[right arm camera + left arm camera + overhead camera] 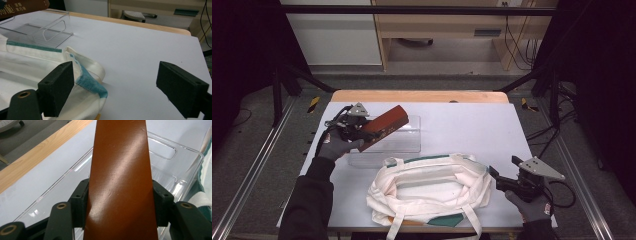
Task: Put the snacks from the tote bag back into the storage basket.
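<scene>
1. Grip on the long reddish-brown cardboard box [384, 127] is kept by the left gripper [362, 131], whose pads are pressed against its two long sides near one end, so the box can be steered like a handle.
2. The box is held tilted above the clear plastic rectangular bin [404, 145] at the far left of the white tabletop [472, 125], its free end pointing right and away, apparently so that it can be lowered into the bin.
3. The cream cloth tote bag with green trim [432, 187] lies slumped at the near middle, mouth open.
4. The right gripper [499, 180] is held wide, nothing between its jaws, just beside the bag's right edge, probably in readiness to steady the bag.
</scene>
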A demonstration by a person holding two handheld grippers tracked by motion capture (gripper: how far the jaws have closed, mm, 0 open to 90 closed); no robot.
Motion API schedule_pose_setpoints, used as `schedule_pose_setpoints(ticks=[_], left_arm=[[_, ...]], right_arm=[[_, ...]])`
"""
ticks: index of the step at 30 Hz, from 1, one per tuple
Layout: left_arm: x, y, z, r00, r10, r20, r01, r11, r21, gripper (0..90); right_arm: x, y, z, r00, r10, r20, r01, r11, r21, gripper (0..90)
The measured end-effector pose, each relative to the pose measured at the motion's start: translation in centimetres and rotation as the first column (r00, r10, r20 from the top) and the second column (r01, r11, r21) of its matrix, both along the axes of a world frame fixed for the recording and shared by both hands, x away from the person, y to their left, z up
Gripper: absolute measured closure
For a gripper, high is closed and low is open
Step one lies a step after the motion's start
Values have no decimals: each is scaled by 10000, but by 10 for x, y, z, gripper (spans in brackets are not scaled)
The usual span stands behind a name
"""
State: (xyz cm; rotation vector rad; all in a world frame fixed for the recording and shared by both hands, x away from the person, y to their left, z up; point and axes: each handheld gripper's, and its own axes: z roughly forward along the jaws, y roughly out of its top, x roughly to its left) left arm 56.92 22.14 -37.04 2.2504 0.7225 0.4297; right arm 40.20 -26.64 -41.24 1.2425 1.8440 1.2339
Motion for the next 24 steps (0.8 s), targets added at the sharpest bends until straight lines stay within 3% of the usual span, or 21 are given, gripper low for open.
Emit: schedule_pose_setpoints(ticks=[2, 16, 24], left_arm=[[1, 0, -1, 10000, 35, 15, -35, 10000, -92, 428], [9, -8, -22, 9989, -26, -466, 44, 9992, 388, 427], [9, -12, -31, 9978, 82, -659, -69, 9998, 207, 426]], right_arm=[[0, 1, 0, 10000, 7, -24, -7, 10000, 27, 150], [0, 1, -1, 10000, 69, -50, -69, 10000, -24, 151], [0, 1, -1, 9999, 82, -69, -83, 10000, -27, 151]])
